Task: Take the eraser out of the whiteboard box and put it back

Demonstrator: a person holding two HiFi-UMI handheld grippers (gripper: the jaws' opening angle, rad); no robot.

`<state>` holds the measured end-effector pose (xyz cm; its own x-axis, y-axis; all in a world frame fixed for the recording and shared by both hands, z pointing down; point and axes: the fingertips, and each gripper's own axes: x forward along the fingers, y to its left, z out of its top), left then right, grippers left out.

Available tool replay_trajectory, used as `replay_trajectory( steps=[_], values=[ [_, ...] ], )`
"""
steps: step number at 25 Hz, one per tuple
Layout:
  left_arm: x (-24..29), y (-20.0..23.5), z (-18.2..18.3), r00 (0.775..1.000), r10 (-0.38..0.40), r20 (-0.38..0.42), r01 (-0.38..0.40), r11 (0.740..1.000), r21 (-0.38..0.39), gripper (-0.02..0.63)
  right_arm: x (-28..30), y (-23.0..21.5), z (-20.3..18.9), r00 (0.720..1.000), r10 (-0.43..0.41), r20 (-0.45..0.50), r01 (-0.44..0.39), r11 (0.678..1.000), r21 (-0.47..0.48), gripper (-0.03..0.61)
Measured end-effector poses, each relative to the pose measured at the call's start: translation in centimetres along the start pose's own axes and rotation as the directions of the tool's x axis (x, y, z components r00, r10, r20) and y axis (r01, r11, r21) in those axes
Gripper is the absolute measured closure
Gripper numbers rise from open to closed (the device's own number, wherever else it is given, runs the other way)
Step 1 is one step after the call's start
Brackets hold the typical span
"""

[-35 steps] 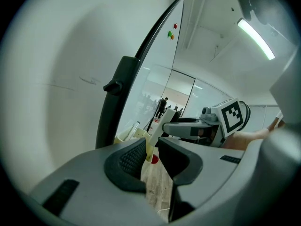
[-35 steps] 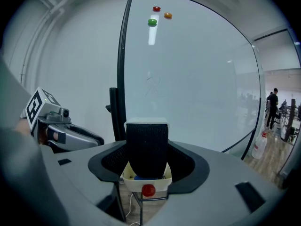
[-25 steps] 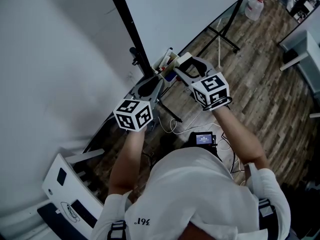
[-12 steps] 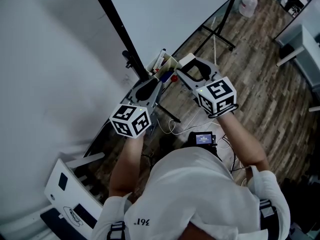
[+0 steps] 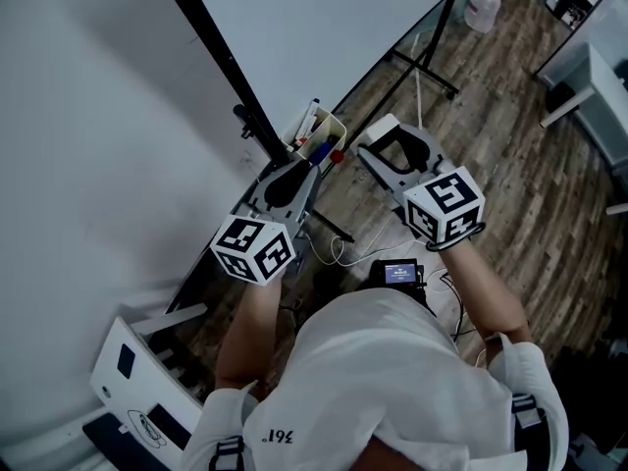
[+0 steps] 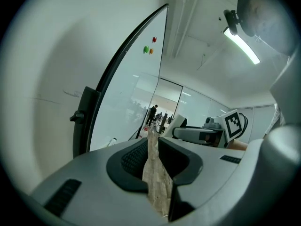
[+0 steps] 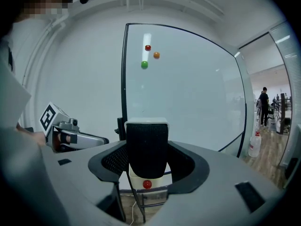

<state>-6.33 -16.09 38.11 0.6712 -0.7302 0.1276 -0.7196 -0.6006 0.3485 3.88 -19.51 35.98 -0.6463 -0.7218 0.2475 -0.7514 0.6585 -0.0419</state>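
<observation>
The whiteboard (image 5: pixel 324 27) stands ahead of you, and the box (image 5: pixel 319 133) hangs at its lower edge. The eraser (image 7: pixel 146 145) is out of the box. Your right claw (image 5: pixel 383 137) is clenched on it, felt side toward that claw's camera, near the box but apart from it. So the first half looks done; what's left is to lower it back in and let go. Your left claw (image 6: pixel 153 147) is closed on nothing, near the box's other side.

The stand foot (image 5: pixel 422 72) and a jug (image 5: pixel 481 8) sit well off on the floor — no bother. The markers (image 5: pixel 312 126) crowd the box, and a red magnet (image 7: pixel 147 184) sits on its front — aim for the free part, I'd judge.
</observation>
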Motion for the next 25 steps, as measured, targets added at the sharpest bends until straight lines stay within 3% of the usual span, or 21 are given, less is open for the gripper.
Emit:
replay_trajectory(
  steps=[25],
  values=[
    [-0.7, -5.1, -1.3, 0.996, -0.084, -0.012, 0.083, 0.996, -0.023, 0.54, -7.5, -1.0, -1.3, 0.997, -0.076, 0.025, 0.073, 0.993, 0.088, 0.314]
  ],
)
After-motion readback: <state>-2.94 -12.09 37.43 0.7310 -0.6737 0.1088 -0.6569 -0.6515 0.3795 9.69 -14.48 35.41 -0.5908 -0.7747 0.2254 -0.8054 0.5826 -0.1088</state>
